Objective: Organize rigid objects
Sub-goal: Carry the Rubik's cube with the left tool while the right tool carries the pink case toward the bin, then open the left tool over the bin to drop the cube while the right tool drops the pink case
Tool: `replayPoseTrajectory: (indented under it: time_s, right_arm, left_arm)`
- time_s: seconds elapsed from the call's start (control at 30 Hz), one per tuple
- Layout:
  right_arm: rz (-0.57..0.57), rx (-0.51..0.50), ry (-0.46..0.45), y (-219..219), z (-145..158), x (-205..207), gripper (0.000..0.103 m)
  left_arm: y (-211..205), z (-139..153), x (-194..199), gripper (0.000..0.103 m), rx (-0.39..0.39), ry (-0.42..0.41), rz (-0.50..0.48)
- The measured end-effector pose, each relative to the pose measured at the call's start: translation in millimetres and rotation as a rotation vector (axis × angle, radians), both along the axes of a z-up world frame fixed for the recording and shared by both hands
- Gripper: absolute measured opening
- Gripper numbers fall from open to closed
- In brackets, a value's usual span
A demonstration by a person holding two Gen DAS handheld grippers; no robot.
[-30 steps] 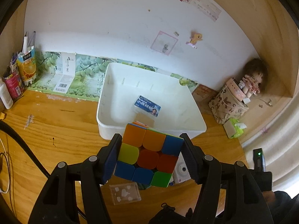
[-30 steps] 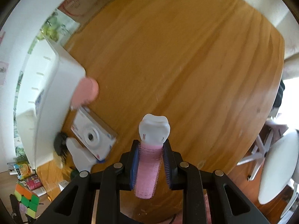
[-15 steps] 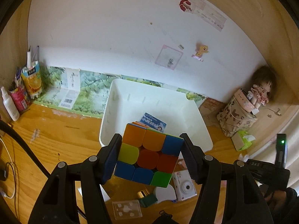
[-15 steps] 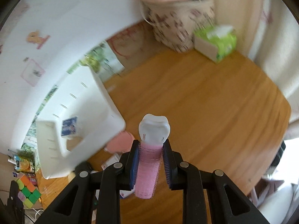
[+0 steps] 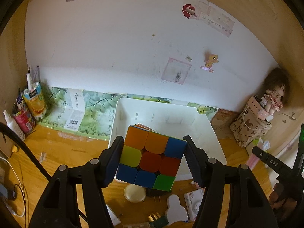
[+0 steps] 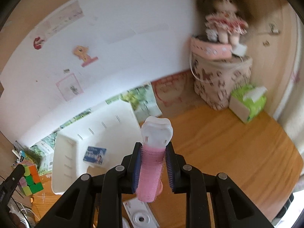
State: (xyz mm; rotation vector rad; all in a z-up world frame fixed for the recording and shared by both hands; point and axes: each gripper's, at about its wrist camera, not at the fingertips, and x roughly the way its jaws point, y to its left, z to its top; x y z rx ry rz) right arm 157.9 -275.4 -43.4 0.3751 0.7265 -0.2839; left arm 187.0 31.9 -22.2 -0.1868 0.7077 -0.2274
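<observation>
Between the pads of the left tool (image 5: 153, 158) sits one puzzle cube (image 5: 150, 156), clamped by its two sides and held in the air over the near rim of the single white bin (image 5: 210, 133), its facing side a mix of orange, blue, yellow, red and green squares. The right tool (image 6: 153, 168) is closed on one pink hair roller (image 6: 151, 172) with a white clip end pointing away from the camera, and it is also off the worktop (image 6: 228, 152), to the right of the bin. One small blue-and-white packet (image 6: 94, 155) lies on the bin's floor. Near the bin, on the wooden worktop, lie one white instant camera (image 5: 194, 202), one round cream-coloured lid (image 5: 134, 192) and one white tooth-shaped piece (image 5: 175, 208), close together. Far right in the corner stand one patterned fabric pouch (image 6: 218, 83) with one doll (image 6: 225, 24) seated on a pink box on top, and one green tissue pack (image 6: 248, 104) just beside it. At the far left, several containers (image 5: 28, 106) are crowded against the wall; the number is hard to tell.
</observation>
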Motion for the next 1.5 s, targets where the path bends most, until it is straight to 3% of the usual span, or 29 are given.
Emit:
replayPoseTrajectory:
  time_s: [0.3, 0.6, 1.03, 1.37, 1.43, 1.5]
  right_arm:
    - [0.081, -0.047, -0.064, 13.3, 0.4, 36.8, 0.024]
    - [0.187, -0.063, -0.056, 29.8, -14.1, 70.1, 0.024]
    - [0.289, -0.009, 0.112, 37.3, -55.7, 107.6, 0.025]
    - [0.302, 0.021, 0.181, 41.3, -76.6, 115.3, 0.027]
    - [0.302, 0.026, 0.184, 41.5, -77.8, 115.7, 0.027]
    - [0.303, 0.033, 0.188, 40.9, -78.7, 116.4, 0.029]
  left_arm:
    - [-9.3, -5.5, 29.5, 0.067, 0.034, 0.012, 0.008]
    - [-17.7, -21.8, 58.2, 0.067, 0.057, 0.061, 0.017]
    - [-31.1, -61.4, 88.8, 0.067, 0.076, 0.192, 0.034]
    - [-35.1, -83.6, 101.1, 0.067, 0.048, 0.311, 0.009]
    - [-33.8, -81.8, 100.1, 0.070, 0.036, 0.300, 0.008]
    - [-34.3, -75.6, 97.1, 0.082, 0.036, 0.266, 0.004]
